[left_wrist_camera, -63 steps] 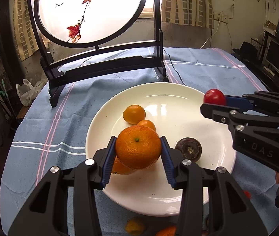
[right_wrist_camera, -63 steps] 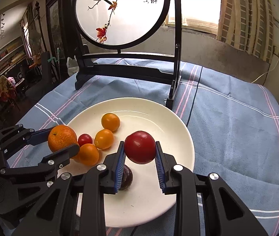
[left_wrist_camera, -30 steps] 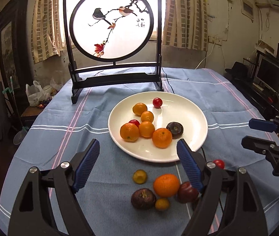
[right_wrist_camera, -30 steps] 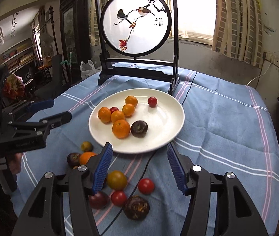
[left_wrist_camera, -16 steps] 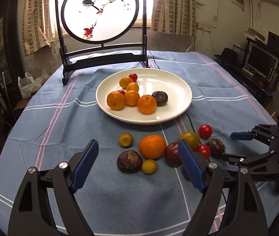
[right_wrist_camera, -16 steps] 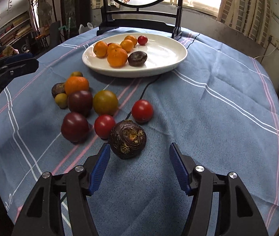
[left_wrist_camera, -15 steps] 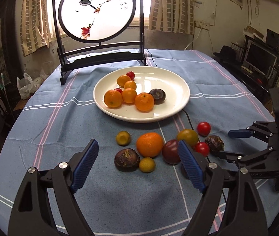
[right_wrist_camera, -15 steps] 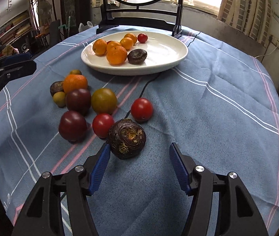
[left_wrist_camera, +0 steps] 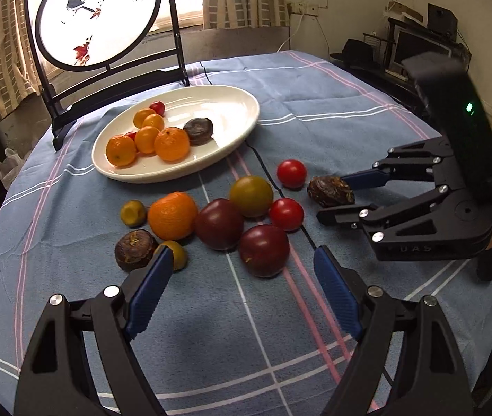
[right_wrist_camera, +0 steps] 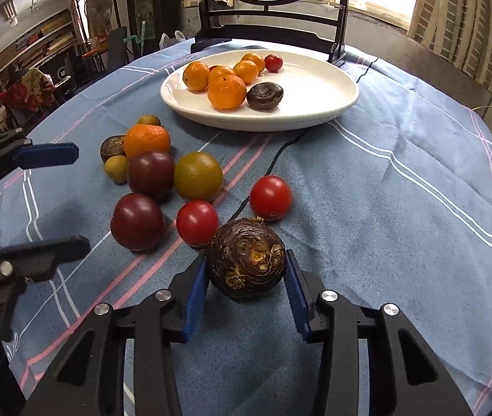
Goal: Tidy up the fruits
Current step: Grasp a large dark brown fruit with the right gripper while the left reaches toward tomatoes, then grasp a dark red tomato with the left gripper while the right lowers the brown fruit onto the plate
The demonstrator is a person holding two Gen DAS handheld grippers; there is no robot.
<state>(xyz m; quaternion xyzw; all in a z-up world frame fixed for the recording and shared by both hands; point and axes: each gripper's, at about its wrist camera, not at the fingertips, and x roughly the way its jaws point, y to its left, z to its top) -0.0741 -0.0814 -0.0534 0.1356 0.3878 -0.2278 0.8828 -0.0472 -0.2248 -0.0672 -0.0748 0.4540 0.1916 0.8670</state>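
Note:
A white plate [left_wrist_camera: 246, 118] [right_wrist_camera: 336, 104] holds several oranges, small red tomatoes and a dark wrinkled fruit. Loose fruit lies on the blue cloth in front of it: an orange [left_wrist_camera: 172, 215], dark red plums [left_wrist_camera: 263, 250], red tomatoes [left_wrist_camera: 291, 173], a green-brown fruit [left_wrist_camera: 251, 196]. My right gripper [right_wrist_camera: 246, 284] has its blue pads tight against a dark wrinkled fruit [right_wrist_camera: 247, 258] [left_wrist_camera: 331, 191] resting on the cloth. My left gripper [left_wrist_camera: 239, 291] is wide open and empty, just short of the nearest plum.
A round painted screen on a black stand [left_wrist_camera: 97, 20] rises behind the plate. A black cable [right_wrist_camera: 280, 152] runs across the cloth between the fruits. The table edge falls away on both sides, with furniture beyond.
Both grippers dropped closer to the loose fruit. The right gripper moved forward and closed around the dark wrinkled fruit. The left gripper stayed open.

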